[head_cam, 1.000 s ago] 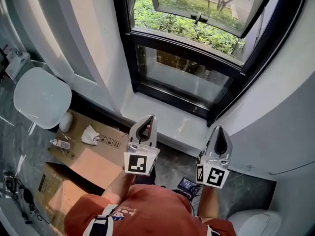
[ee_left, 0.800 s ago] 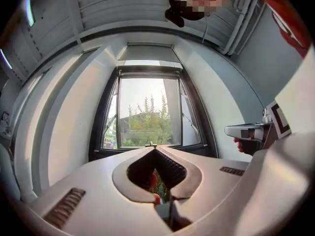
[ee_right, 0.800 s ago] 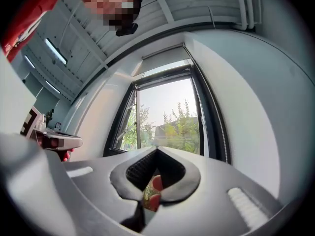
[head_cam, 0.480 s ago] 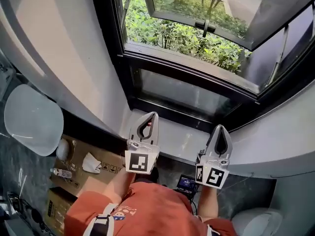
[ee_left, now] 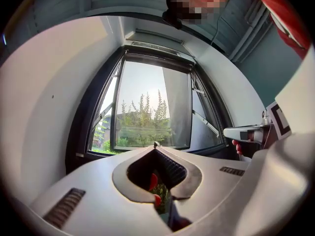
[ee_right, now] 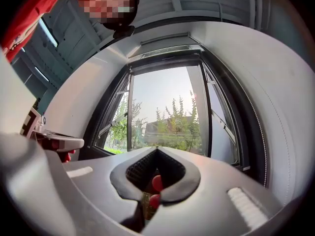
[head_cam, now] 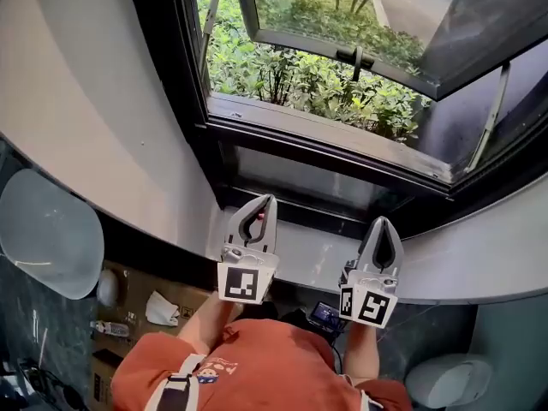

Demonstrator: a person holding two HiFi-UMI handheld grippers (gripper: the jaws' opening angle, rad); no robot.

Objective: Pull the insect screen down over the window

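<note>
Approach step: the left tongs (head_cam: 267, 204) and right tongs (head_cam: 383, 223) are both closed and empty, above the sill (head_cam: 318, 252). The window (head_cam: 325, 84) stands uncovered. The screen is probably rolled up at the frame top (ee_left: 158, 47), so the next move is a reach upward.

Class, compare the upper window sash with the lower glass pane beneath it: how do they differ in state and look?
The upper window sash is swung outward and open; the lower glass pane sits shut in its frame. The sash carries a handle; the pane shows none. Both have dark frames.
</note>
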